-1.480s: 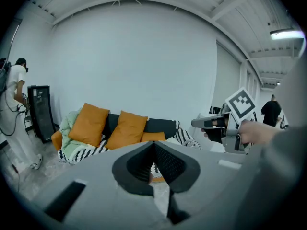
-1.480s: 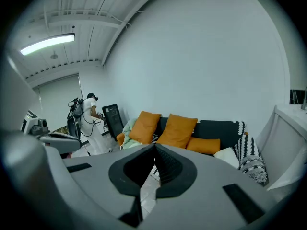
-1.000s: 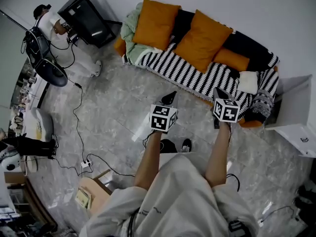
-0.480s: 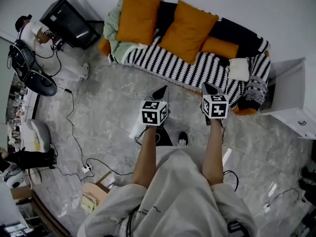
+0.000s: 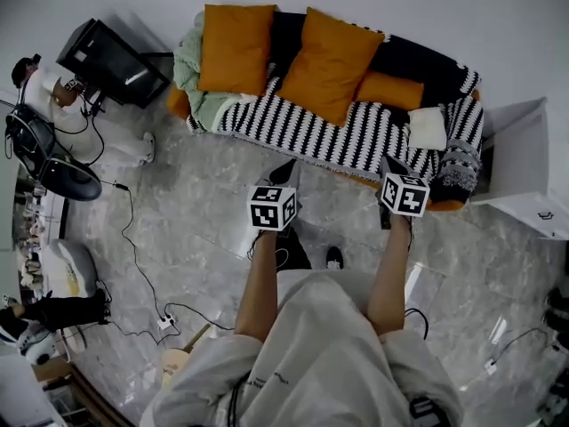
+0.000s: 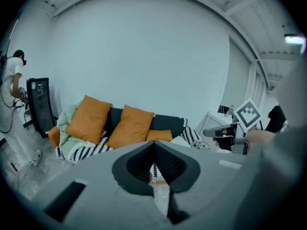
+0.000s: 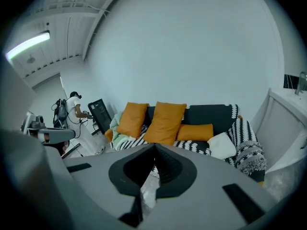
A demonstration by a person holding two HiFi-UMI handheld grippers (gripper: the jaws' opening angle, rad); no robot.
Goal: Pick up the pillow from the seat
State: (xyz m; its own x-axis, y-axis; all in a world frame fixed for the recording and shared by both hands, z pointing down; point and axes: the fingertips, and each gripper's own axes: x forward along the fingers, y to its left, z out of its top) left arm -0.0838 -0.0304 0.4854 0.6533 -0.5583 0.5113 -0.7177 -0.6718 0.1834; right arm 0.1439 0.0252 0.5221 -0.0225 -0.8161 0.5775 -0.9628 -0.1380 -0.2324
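Note:
Two large orange pillows [image 5: 236,47] [image 5: 332,63] lean on the back of a sofa [image 5: 311,132] covered by a black-and-white striped blanket. A small orange bolster [image 5: 389,90] and a small white pillow [image 5: 428,128] lie toward its right end. My left gripper [image 5: 286,169] hovers over the floor just short of the sofa's front edge, shut and empty. My right gripper [image 5: 392,165] is level with it near the white pillow, also shut with nothing in it. The right gripper view shows the white pillow [image 7: 221,145] ahead and right of the jaws.
A pale green blanket [image 5: 200,78] is heaped at the sofa's left end. A person [image 5: 40,83] stands by a black monitor stand [image 5: 111,60] at far left. Cables [image 5: 133,229] trail across the marble floor. A white cabinet [image 5: 524,176] adjoins the sofa's right end.
The view has swung, so the sofa sits more level and further left in frame. Both grippers stay shut and keep about the same distance from its front edge.

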